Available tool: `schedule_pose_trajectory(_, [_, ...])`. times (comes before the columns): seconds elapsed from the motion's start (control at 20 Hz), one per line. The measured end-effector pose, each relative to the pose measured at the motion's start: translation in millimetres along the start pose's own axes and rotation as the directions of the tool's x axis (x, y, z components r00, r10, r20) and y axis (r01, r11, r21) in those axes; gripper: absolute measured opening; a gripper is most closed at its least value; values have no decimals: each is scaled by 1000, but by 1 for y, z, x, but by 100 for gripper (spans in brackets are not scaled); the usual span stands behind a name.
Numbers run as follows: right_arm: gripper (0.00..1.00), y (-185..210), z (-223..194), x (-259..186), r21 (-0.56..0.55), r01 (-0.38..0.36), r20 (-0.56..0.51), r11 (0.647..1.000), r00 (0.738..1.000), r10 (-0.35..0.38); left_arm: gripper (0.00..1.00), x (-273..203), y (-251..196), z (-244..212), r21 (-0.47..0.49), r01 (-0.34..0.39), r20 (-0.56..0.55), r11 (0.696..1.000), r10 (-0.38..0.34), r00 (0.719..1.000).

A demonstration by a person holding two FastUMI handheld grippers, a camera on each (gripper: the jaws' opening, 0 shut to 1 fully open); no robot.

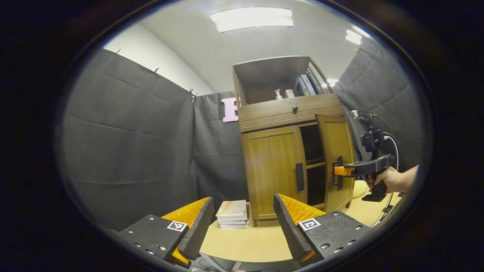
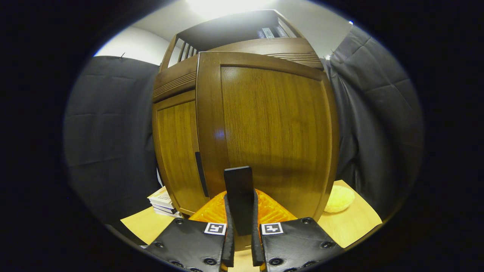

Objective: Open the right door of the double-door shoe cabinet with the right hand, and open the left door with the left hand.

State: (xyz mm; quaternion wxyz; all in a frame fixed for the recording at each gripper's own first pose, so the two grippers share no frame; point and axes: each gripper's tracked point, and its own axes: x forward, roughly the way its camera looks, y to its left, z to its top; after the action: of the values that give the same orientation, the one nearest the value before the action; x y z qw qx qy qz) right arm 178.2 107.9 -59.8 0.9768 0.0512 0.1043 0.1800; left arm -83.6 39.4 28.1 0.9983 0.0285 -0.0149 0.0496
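Beside cabinet [image 1: 287, 158] — stacked books [image 1: 232, 214]

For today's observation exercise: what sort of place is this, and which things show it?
Likely a staged recording booth, not a home: dark cloth walls surround a wooden shoe cabinet on a table, with stacked books beside it.

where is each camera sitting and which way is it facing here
Left gripper view: rides the left gripper, held back and open, facing the cabinet front; the closed left door and a hand holding the right gripper show.
Right gripper view: rides the right gripper, up against the part-open right door, fingers shut on the door handle.
Both share: both doors, stacked books, table.
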Motion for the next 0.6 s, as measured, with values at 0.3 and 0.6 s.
schedule_pose_trajectory(0.3, [20,-16,2,-30,-1,-4,-10,1000,1000,4,91,-3,-6,2,-11,54,-1,998,-54,999])
schedule_pose_trajectory(0.6, [16,-41,-1,-58,5,3,-15,1000,1000,-3,90,-9,-10,9,-13,117,9,993,-117,993])
